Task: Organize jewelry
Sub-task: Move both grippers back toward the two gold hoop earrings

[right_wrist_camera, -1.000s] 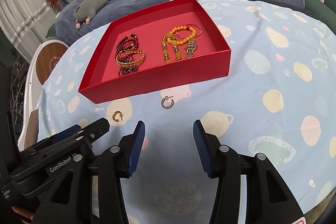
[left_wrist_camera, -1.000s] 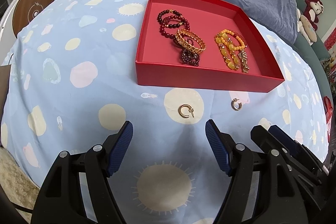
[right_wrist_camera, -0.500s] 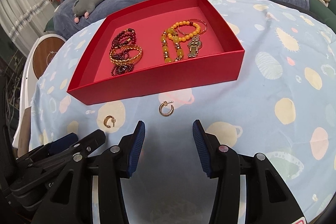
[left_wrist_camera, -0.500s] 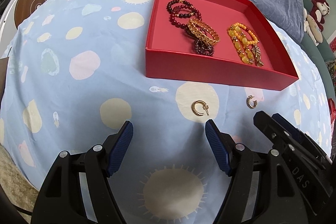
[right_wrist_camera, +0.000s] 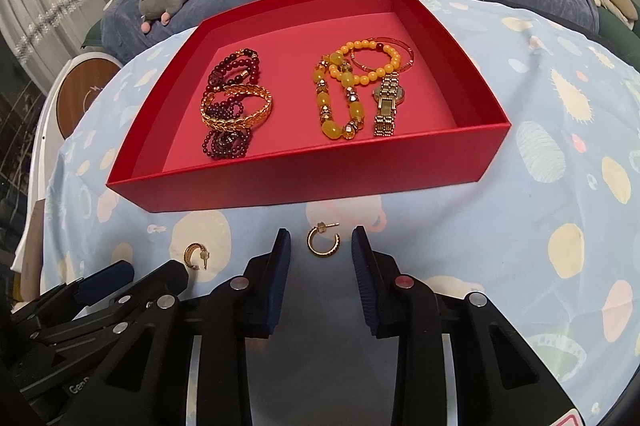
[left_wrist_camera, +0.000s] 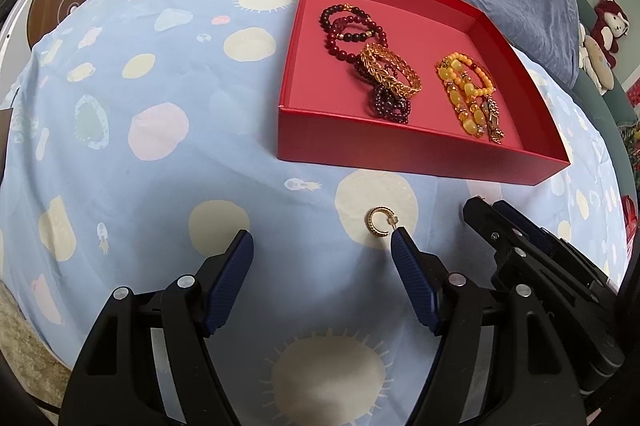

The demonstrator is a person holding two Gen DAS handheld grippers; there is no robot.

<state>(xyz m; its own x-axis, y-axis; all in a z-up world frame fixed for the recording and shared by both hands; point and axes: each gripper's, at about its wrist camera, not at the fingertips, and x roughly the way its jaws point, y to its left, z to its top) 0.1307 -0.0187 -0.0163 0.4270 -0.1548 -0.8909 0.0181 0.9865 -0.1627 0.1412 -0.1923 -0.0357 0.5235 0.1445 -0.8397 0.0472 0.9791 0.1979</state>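
Right gripper [right_wrist_camera: 317, 244] closing now, noticeably narrower than a second ago, pads either side of a gold hoop earring [right_wrist_camera: 323, 241] but not yet pressing on it. Lower and closer to the red tray [right_wrist_camera: 304, 182] than before, too. Left gripper [left_wrist_camera: 322, 252] unchanged, gaping wide, nothing between its pads, right fingertip [left_wrist_camera: 400, 238] just beside the second earring [left_wrist_camera: 378, 222]. Both earrings lying on the patterned surface [left_wrist_camera: 168, 170], just in front of the tray. Bracelets [right_wrist_camera: 236, 106] and a watch [right_wrist_camera: 387, 106] resting inside it.
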